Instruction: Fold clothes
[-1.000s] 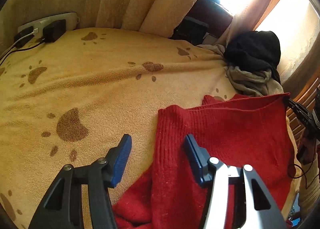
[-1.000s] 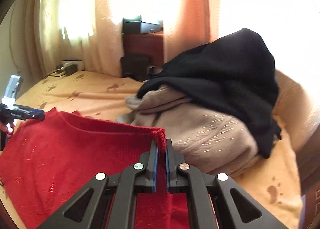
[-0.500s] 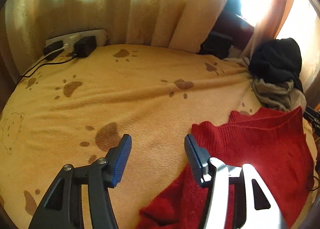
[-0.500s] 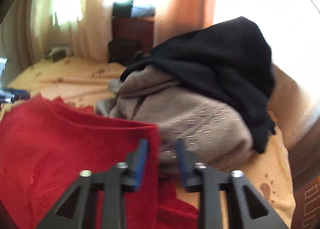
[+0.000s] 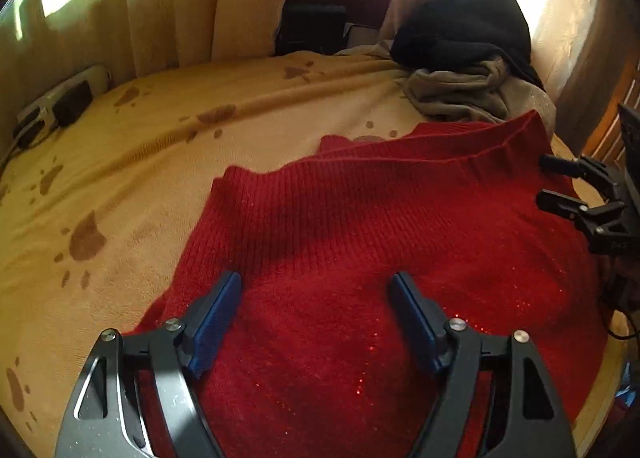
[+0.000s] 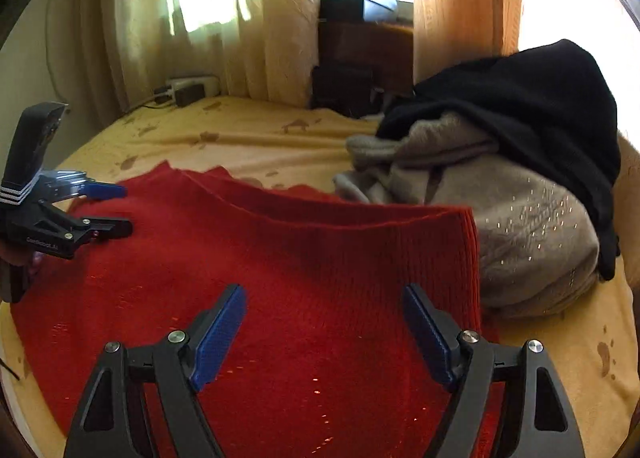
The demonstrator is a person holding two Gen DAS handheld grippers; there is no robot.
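Both grippers, left [image 5: 316, 322] and right [image 6: 324, 334], spread their jaws over the red sweater [image 5: 360, 258] with nothing pinched, the right having let go the hem it clamped a second ago, beside the grey-and-black clothes pile [image 6: 520, 185].

Bedroom — bed blanket [image 5: 240, 105] (paw-print), curtains [image 6: 260, 17].
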